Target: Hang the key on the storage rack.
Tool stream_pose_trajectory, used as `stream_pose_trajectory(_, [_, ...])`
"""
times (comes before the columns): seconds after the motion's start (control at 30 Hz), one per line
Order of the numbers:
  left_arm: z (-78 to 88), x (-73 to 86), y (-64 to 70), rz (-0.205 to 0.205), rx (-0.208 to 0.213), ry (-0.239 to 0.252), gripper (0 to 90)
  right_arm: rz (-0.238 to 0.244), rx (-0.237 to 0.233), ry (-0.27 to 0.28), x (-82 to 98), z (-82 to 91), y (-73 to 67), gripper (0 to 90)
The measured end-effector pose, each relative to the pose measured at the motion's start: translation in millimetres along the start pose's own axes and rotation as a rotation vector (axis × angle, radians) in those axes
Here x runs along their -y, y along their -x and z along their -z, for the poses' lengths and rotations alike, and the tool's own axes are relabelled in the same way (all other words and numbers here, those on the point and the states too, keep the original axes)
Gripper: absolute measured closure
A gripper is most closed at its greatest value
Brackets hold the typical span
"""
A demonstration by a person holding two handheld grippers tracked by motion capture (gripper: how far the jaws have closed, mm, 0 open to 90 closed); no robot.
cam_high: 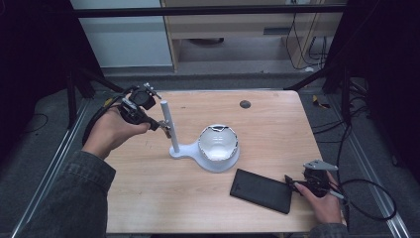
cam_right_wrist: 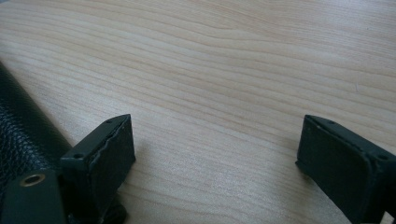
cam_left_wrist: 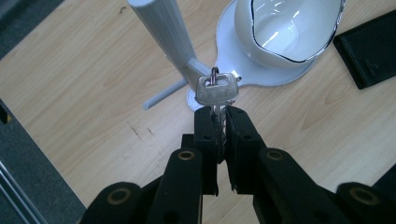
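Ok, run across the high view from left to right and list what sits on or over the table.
Left gripper holding a key → white stand's upright post → white bowl on the stand's base → black wallet → right gripper.

On the table (cam_high: 148, 198), a stand (cam_high: 184, 150) sits near the centre, its upright post (cam_high: 169, 124) at the nine o'clock end of its base. A bowl (cam_high: 218, 143) rests on the base at the three o'clock end. A flat case (cam_high: 261, 190) lies toward five o'clock from the bowl, apart from it. A key (cam_left_wrist: 217, 89) hangs just beside the post, at its nine o'clock side. A small disc (cam_high: 244, 104) lies at one o'clock, near the far edge.
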State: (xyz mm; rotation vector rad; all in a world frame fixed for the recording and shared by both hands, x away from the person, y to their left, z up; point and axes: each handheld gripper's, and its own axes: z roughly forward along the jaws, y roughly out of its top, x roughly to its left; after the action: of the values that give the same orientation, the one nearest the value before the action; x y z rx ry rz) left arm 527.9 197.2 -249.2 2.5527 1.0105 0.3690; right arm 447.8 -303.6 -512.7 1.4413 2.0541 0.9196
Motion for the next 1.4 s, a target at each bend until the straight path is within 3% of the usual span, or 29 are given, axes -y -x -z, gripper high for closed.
stream_pose_trajectory(0.07, [1.5,1.5,-1.3,-0.001,0.008,0.031,80.6,0.001,-0.001,0.0,0.0,0.0,0.1,11.1])
stream_pose_trajectory(0.17, [4.8,3.7,-0.7,-0.006,0.006,0.052,77.5,0.0,-0.001,0.0,0.0,0.0,0.1,11.1])
stream_pose_trajectory(0.4, [11.0,7.7,5.9,-0.007,0.002,0.086,75.6,0.001,-0.001,0.0,0.0,0.0,0.1,11.1])
stream_pose_trajectory(0.63, [19.6,8.3,18.8,-0.047,-0.009,0.099,75.1,0.001,-0.001,0.0,0.0,0.0,0.1,11.1])
stream_pose_trajectory(0.9, [24.7,9.7,45.8,-0.104,-0.006,0.148,68.7,0.001,0.0,-0.001,0.0,0.2,0.1,11.1])
stream_pose_trajectory(1.13, [15.6,8.7,73.1,-0.159,0.03,0.162,61.2,-0.005,0.0,-0.001,0.2,0.5,0.2,11.1])
stream_pose_trajectory(1.4, [-0.9,7.3,98.1,-0.192,0.053,0.182,51.8,-0.015,-0.003,0.007,1.0,4.2,2.9,13.0])
